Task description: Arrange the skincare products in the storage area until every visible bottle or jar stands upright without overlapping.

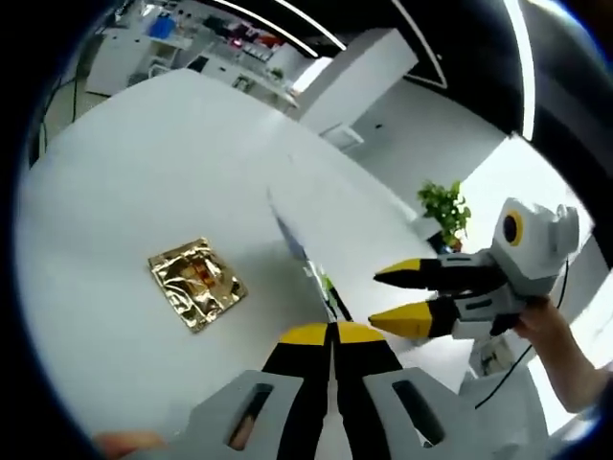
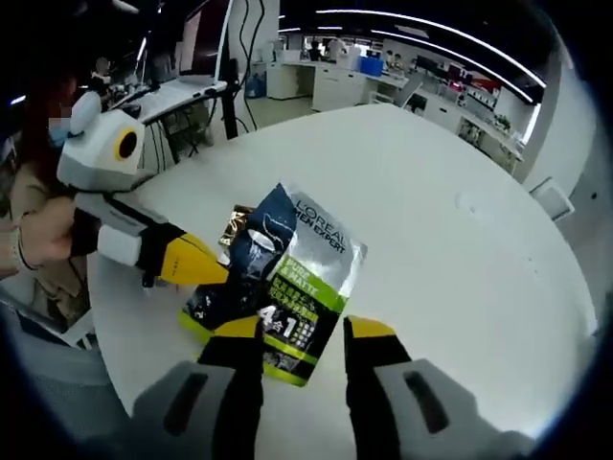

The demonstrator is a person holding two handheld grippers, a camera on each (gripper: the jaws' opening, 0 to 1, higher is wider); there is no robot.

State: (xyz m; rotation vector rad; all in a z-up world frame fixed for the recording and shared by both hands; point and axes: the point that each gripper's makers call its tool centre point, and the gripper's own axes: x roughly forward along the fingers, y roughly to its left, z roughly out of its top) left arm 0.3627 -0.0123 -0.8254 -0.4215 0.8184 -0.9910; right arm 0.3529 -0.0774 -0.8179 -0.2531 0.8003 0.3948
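You are working in an open-plan office. Behind your round white table stand rows of white desks with monitors and cables, under long strip lights on a dark ceiling. A potted plant sits by a white partition, and a blue box rests on a far desk.
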